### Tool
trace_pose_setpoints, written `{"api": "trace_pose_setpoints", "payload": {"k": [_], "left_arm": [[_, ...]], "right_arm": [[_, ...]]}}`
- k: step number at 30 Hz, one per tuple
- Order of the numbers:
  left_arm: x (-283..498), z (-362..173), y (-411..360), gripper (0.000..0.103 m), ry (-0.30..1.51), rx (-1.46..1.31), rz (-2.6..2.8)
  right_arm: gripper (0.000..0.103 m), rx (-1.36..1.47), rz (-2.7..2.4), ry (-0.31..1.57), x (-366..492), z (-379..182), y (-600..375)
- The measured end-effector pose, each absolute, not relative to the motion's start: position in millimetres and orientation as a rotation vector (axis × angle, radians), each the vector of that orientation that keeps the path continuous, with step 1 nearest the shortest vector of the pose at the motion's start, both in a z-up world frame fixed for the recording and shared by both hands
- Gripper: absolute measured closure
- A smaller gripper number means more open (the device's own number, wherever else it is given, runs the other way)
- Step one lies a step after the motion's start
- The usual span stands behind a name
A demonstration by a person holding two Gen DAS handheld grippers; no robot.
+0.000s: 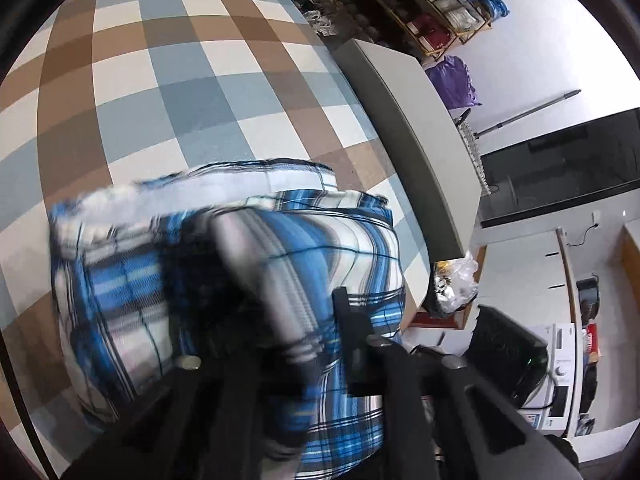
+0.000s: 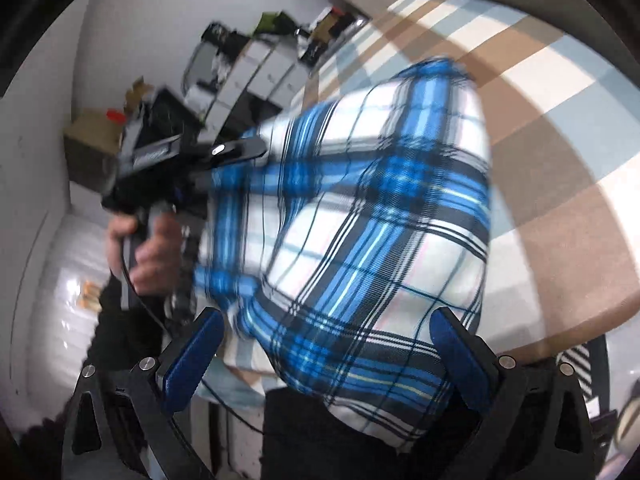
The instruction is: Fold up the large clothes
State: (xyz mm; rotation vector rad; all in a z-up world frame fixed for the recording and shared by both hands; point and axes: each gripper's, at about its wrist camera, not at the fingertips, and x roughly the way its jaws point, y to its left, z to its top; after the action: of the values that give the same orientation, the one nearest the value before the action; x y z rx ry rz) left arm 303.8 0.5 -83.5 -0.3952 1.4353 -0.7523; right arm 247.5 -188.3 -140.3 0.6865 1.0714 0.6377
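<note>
A blue, white and black plaid shirt (image 1: 224,248) lies bunched at the near edge of the checked table (image 1: 168,80). In the left wrist view my left gripper (image 1: 280,320) is shut on a fold of the shirt, which drapes over its fingers. In the right wrist view the shirt (image 2: 360,220) hangs in front of the camera, off the table edge (image 2: 560,184). My right gripper (image 2: 324,356) is open, its blue pads (image 2: 196,352) on either side of the cloth without pinching it. The left gripper (image 2: 240,148) and the hand holding it show at left, at the shirt's edge.
A grey bench (image 1: 408,120) runs along the table's right side. A shelf rack (image 1: 432,4) of items and a purple bag (image 1: 452,80) stand beyond. Cabinets and a washing machine (image 1: 560,368) are at right. Boxes and clutter (image 2: 240,60) line the wall.
</note>
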Motion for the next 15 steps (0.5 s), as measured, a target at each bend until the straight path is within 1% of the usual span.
{"api": "trace_pose_setpoints", "payload": {"k": [3,7,12,15], "left_arm": [[302.3,-86.3,3.7,0.099,1.445,-0.384,-0.739],[301.3,-71.0,3.5,0.102,1.412,-0.357,-0.754],[304.6,-47.1,3.7,0.102,1.377,-0.288,-0.758],[305.2,-43.2,12.5,0.102,1.368,-0.269,-0.75]], "right_arm": [[0.0,0.646,0.622,1.066,245.5,-139.0,-180.4],[0.0,0.704,0.607,1.062,245.9,-136.7,-186.1],[0.0,0.744,0.679,1.006,239.9,-125.6,-192.0],[0.0,0.731,0.728,1.004,240.1,-118.9,-182.9]]}}
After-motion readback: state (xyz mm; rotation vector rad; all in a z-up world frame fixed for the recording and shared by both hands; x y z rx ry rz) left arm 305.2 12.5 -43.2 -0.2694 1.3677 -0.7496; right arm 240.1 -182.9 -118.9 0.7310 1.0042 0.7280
